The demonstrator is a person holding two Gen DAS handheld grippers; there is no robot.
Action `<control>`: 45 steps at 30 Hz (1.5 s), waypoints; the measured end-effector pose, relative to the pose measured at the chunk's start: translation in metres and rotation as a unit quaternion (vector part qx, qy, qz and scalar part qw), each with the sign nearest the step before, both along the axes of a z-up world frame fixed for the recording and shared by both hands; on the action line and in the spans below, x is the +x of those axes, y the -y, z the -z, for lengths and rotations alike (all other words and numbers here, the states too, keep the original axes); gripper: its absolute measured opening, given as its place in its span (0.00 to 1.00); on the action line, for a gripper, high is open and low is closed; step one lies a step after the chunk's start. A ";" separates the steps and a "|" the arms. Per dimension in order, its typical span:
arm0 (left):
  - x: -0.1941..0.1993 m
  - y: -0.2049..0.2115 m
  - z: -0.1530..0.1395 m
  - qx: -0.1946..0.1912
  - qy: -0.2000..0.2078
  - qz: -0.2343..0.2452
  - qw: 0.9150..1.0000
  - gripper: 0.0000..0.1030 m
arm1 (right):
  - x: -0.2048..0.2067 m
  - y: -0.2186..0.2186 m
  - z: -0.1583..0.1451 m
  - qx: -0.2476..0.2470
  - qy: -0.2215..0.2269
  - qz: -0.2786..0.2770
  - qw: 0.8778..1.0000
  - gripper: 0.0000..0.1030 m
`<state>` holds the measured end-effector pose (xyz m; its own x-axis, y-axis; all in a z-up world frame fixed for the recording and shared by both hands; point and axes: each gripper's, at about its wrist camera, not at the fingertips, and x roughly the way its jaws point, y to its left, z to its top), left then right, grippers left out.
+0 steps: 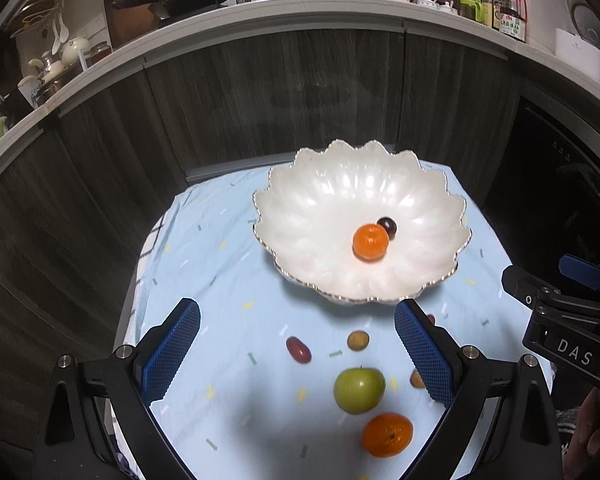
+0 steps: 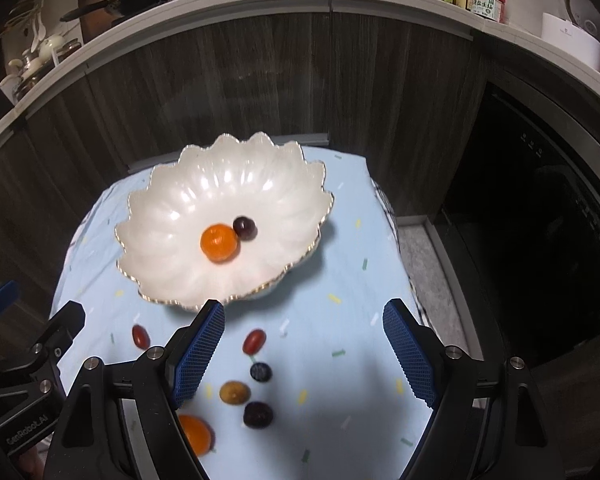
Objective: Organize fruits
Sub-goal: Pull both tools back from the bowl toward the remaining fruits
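Fruits still loose on blue cloth: green apple (image 1: pixel 359 389), orange (image 1: pixel 387 434), grapes | bowl (image 1: pixel 300 216) holds tangerine (image 1: pixel 370 242), dark grape (image 1: pixel 387 226) | left gripper (image 1: pixel 298 354), right gripper (image 2: pixel 304 354) wide open, empty | apple firm, smooth: grip at widest girth; grapes soft, squeeze gently.

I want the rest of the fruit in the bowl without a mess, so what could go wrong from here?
The small round fruits, like the dark grape and blueberry, could roll off the cloth if nudged by the open right gripper. Fruit dropped into the bowl might knock the orange already inside. The green apple may slip from the left gripper.
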<state>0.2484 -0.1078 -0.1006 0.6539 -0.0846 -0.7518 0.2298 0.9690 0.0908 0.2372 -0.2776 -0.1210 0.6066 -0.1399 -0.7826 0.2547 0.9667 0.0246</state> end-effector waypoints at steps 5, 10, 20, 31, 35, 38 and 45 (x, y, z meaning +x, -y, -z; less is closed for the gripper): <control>-0.008 0.001 0.012 0.004 -0.012 0.005 1.000 0.96 | -0.010 -0.001 0.010 0.000 -0.014 -0.001 1.000 0.80; -0.016 0.004 0.024 0.010 -0.023 0.012 1.000 0.96 | -0.019 -0.001 0.020 0.000 -0.025 -0.004 1.000 0.80; -0.037 0.004 0.044 0.016 -0.042 0.019 0.999 0.96 | -0.035 -0.001 0.039 -0.006 -0.043 -0.011 0.999 0.80; -0.064 0.008 0.062 0.016 -0.060 0.012 0.998 0.96 | -0.045 -0.007 0.055 -0.004 -0.051 -0.073 0.996 0.80; -0.069 0.010 0.070 0.014 -0.073 0.015 0.997 0.96 | -0.044 -0.008 0.061 -0.003 -0.058 -0.091 0.994 0.80; -0.072 0.015 0.077 0.018 -0.083 0.024 0.996 0.96 | -0.044 -0.007 0.066 0.001 -0.065 -0.101 0.993 0.80; -0.078 0.025 0.091 0.024 -0.096 0.041 0.994 0.96 | -0.041 -0.008 0.079 0.012 -0.080 -0.125 0.989 0.80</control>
